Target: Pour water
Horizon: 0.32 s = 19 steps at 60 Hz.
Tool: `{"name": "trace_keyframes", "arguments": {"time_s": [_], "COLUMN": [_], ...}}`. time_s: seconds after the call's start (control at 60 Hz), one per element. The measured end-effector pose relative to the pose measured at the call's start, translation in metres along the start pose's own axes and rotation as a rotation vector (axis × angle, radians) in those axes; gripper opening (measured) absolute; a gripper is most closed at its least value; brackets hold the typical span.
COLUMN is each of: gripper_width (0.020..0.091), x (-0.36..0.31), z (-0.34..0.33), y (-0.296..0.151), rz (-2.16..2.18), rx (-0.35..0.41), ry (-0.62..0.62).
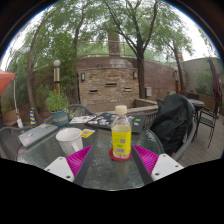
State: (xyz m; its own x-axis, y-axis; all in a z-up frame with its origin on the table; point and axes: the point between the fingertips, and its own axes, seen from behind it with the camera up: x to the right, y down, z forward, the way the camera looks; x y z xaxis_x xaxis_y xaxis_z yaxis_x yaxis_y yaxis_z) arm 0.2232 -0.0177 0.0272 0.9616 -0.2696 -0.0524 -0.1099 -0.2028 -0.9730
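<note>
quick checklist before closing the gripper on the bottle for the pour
1. Bottle between the fingers: ok, gaps at both sides.
2. Gripper open: ok.
3. Bottle upright on the glass table: ok.
4. Yellow cap off for pouring: not ok, it is on.
5. White cup upright and beside the bottle: ok.
6. Water level in the bottle: cannot tell.

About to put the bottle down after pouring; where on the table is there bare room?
The bottle stands between the open gripper's fingers. Bare glass table lies between the cup and the bottle, and nearer the fingers. Crowded beyond: a yellow item and box behind the cup, a chair beside the bottle.
</note>
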Motion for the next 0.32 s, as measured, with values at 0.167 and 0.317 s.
{"name": "trace_keyframes", "arguments": {"time_s": [0.167,0.317], "gripper_width": [0.0850,0.0842], "x": [-0.014,-0.005], "z": [-0.094,-0.166], "y": [0.005,0.010], "rz": [-0.047,-0.066], "rx": [0.026,0.055], "ry": [-0.020,-0.024]}}
